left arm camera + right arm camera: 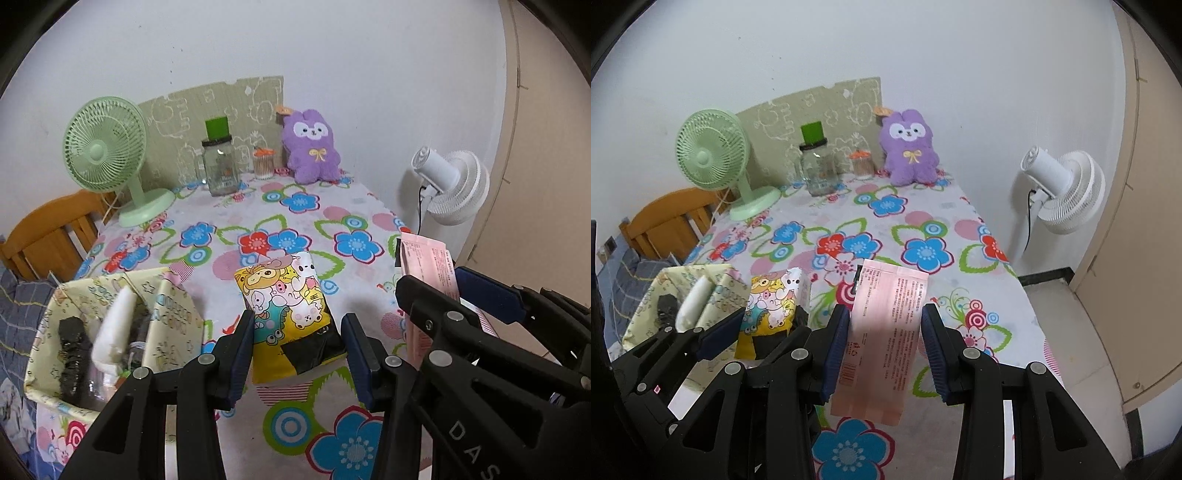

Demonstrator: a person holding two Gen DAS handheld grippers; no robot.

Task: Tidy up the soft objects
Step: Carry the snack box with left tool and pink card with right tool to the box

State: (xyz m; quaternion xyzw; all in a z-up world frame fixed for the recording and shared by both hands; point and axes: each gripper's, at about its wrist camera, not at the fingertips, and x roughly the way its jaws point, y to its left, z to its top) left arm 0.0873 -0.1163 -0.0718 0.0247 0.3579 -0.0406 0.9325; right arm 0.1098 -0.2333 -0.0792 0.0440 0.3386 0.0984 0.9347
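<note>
A yellow cartoon-print soft pack (288,310) lies on the floral tablecloth between the fingers of my left gripper (297,354), whose jaws are open with a gap on each side of it. A pink soft pack (886,332) lies between the fingers of my right gripper (884,350); the left pad looks close to or touching it, and a gap shows at the right pad. The pink pack (430,280) and right gripper show at the right of the left wrist view. A pale patterned fabric bin (44,350) at the left holds a white soft item (112,332) and dark items.
At the table's far end stand a green desk fan (105,155), a glass jar with a green lid (221,162), a small cotton-swab jar (264,162) and a purple plush rabbit (312,147). A wooden chair (51,236) is at left, a white floor fan (456,184) at right.
</note>
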